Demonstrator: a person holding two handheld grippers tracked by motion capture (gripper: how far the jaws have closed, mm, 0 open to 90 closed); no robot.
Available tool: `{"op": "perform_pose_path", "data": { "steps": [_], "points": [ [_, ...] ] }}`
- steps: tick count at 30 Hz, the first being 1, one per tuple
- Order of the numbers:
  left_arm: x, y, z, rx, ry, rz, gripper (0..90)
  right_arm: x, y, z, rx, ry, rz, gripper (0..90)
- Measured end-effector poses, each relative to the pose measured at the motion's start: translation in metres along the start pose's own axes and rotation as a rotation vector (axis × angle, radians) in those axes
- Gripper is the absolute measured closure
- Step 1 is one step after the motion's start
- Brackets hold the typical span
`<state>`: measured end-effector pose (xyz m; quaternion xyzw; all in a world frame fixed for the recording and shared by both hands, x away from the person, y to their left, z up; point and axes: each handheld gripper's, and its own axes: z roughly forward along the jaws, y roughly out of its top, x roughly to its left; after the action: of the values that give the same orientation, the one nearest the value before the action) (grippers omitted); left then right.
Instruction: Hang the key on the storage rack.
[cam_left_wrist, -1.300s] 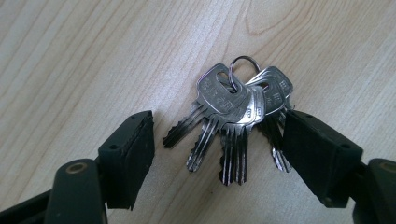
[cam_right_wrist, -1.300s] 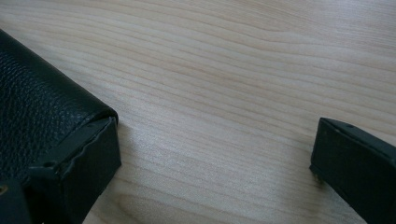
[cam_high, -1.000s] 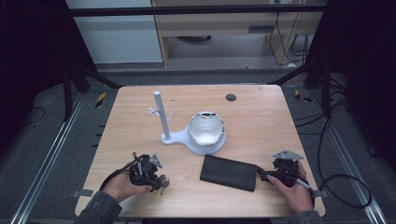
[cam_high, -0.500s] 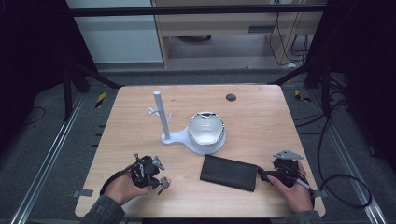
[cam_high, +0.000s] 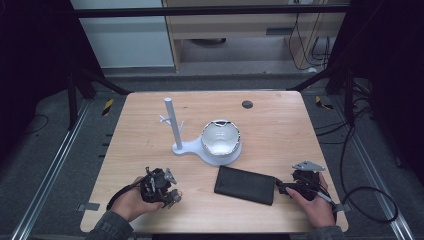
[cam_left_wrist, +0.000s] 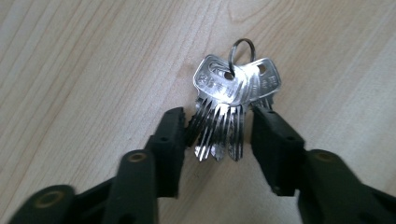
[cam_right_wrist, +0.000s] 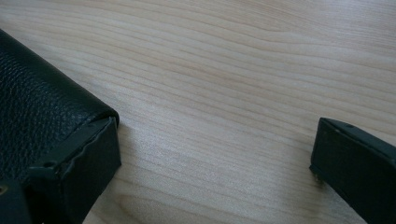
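Near front edge of table (cam_high: 280, 115), my left gripper (cam_left_wrist: 219, 135) has just been opening; keys (cam_left_wrist: 229, 102) lie betw. its jaws, left jaw touching. My right gripper (cam_right_wrist: 215, 163) is released, one jaw against wallet (cam_high: 246, 184). Farther, centre: white stand (cam_high: 172, 125) w. bowl (cam_high: 220, 140).

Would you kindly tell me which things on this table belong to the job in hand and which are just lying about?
In hand:
- bunch of keys, lying between the open jaws of the left gripper, which have just been opening
- black leather wallet, beside the open right gripper

Lying about:
- white stand with post
- white bowl on its base
- small dark disc
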<state>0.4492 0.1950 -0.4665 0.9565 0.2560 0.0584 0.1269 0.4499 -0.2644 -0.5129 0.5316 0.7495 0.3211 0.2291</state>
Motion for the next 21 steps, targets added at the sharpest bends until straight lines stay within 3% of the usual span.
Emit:
{"op": "perform_pose_path", "data": {
  "steps": [3,5,9,14,18,20,21],
  "points": [
    [0.0038,0.0018,0.0004,-0.002,-0.015,-0.011,52.4,0.0001,-0.0001,0.0,0.0,-0.001,0.0,1.7],
    [0.0045,0.001,-0.0004,-0.004,-0.039,-0.005,65.5,0.0001,-0.0001,0.0,0.0,-0.001,-0.001,1.7],
    [0.0022,0.0004,-0.0012,0.009,-0.024,-0.006,80.5,0.0001,-0.0001,0.0,0.0,-0.001,0.0,1.7],
    [-0.002,0.0007,-0.0018,0.012,0.004,-0.011,81.7,0.0001,-0.0001,0.0,0.0,-0.001,0.0,1.7],
    [-0.0008,0.0005,-0.0078,-0.005,-0.016,-0.021,88.0,0.0001,0.0,0.0,0.0,-0.001,0.0,1.7],
    [-0.0001,0.0006,-0.0061,0.011,-0.003,-0.02,88.1,0.0001,0.0,0.0,0.0,-0.001,0.0,1.7],
    [0.0015,-0.0003,-0.003,0.012,-0.017,-0.027,88.1,0.0001,0.0,0.0,0.0,-0.001,0.0,1.7]
  ]
}}
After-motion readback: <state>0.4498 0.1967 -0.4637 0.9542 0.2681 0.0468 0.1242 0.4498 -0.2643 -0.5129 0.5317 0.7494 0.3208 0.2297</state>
